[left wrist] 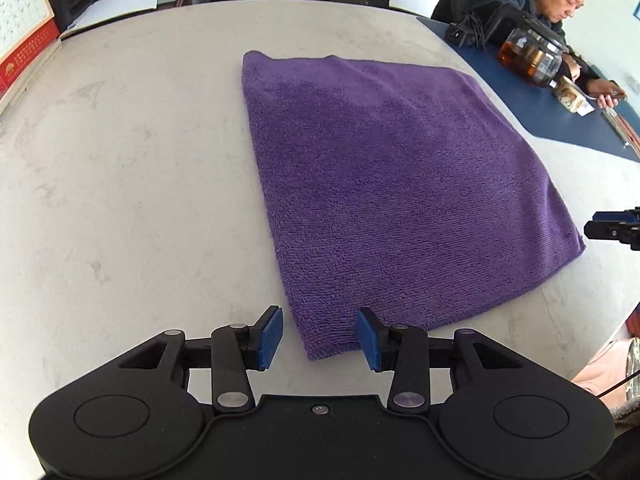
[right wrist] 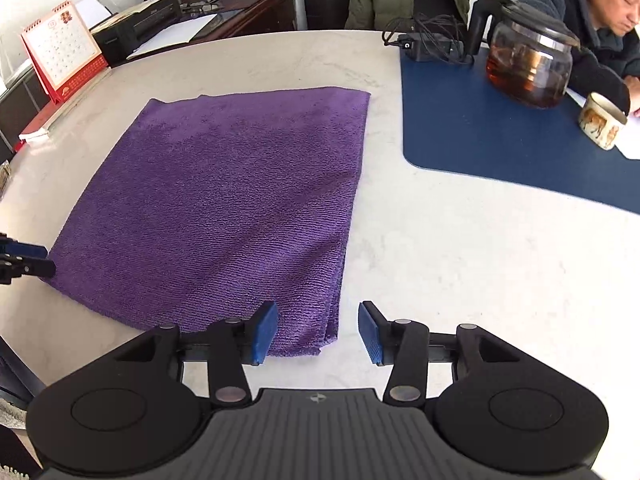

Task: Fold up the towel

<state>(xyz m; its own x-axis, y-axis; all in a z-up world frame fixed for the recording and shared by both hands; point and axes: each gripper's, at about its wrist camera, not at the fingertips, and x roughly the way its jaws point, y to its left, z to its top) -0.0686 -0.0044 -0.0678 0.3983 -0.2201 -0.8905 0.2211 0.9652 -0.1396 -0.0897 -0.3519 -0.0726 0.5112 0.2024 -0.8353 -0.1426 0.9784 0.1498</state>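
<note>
I'm over the pale bench [left wrist: 120, 160] with the purple towel [left wrist: 384, 184] spread flat in front of me, folded over on itself, with doubled layers showing at its near right corner in the right wrist view. My left gripper [left wrist: 319, 338] hangs above the near left corner of the towel; its jaws stand partly open, blue pads [left wrist: 269, 336] on either side of that corner, and they press on nothing. My right gripper [right wrist: 317, 332] sits over the near right corner, jaws apart, one pad above the cloth and the other above bare bench just beside the edge; nothing is held there either. Each gripper shows at the edge of the other's view, level with the towel's near side. Beyond the towel, to the right, a dark blue mat [right wrist: 460, 136] lies on the bench with a glass teapot [right wrist: 528, 68] of brown liquid, a patterned cup [right wrist: 602, 126] and a black power adapter with cable [right wrist: 428, 46] on it. A seated person in a dark fleece [right wrist: 560, 4] leans over that mat. A red desk calendar [right wrist: 60, 52] stands at the far left.
</note>
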